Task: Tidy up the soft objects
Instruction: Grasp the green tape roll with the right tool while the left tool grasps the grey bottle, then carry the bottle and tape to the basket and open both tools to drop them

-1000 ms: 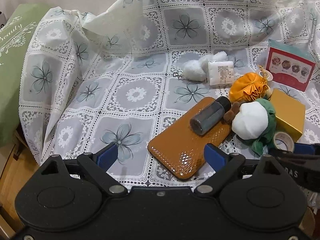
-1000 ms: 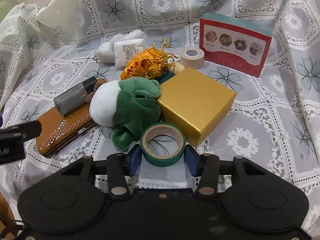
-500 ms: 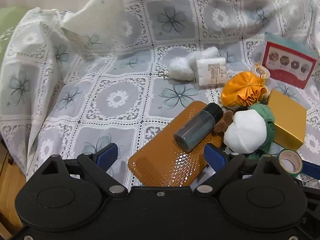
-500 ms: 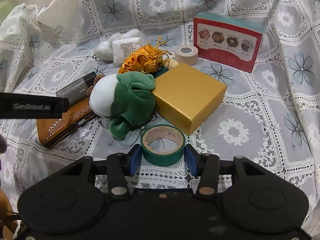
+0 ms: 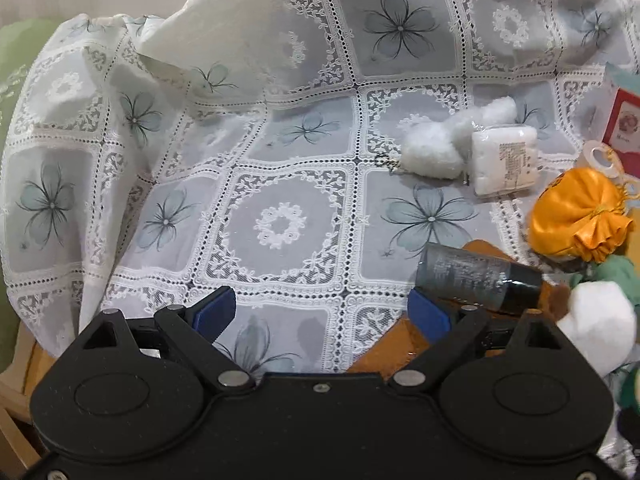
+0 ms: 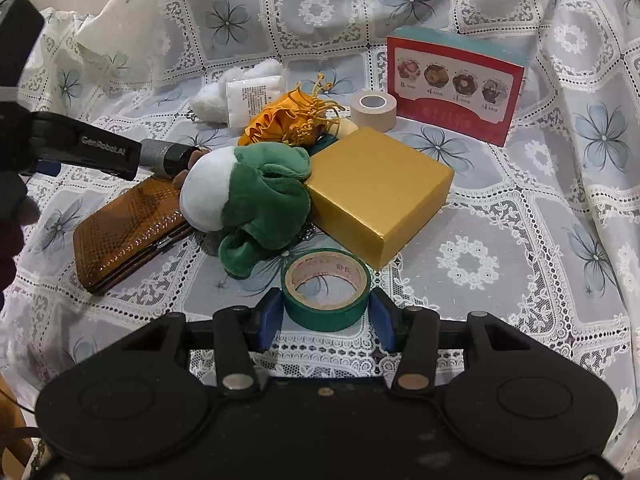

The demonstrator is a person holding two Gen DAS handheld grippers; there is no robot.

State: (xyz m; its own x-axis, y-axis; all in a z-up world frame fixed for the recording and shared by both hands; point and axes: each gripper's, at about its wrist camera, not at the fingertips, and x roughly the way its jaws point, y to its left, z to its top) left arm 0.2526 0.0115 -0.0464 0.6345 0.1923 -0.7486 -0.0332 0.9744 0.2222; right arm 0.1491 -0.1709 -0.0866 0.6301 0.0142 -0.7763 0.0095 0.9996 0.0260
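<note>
A green and white plush toy (image 6: pixel 256 204) lies mid-table against a gold box (image 6: pixel 380 188); it also shows at the right edge of the left wrist view (image 5: pixel 596 324). An orange drawstring pouch (image 6: pixel 292 124) (image 5: pixel 576 216) lies behind it. A white fluffy keychain (image 5: pixel 432 152) and a white wrapped pack (image 5: pixel 504 160) lie further back. My left gripper (image 5: pixel 320 314) is open and empty over bare cloth, left of a grey bottle (image 5: pixel 476 276). My right gripper (image 6: pixel 326 318) is open, its fingers on either side of a green tape roll (image 6: pixel 326 288), not touching it.
A brown wallet (image 6: pixel 128 232) lies under the bottle. A beige tape roll (image 6: pixel 374 110) and a red and teal box (image 6: pixel 456 84) stand at the back. The lace cloth (image 5: pixel 280 220) drapes up behind. A green cushion (image 5: pixel 16 52) is at far left.
My left gripper has moved forward and to the left, so the wallet and bottle have slid to its right. My right gripper has drawn back slightly from the green tape roll.
</note>
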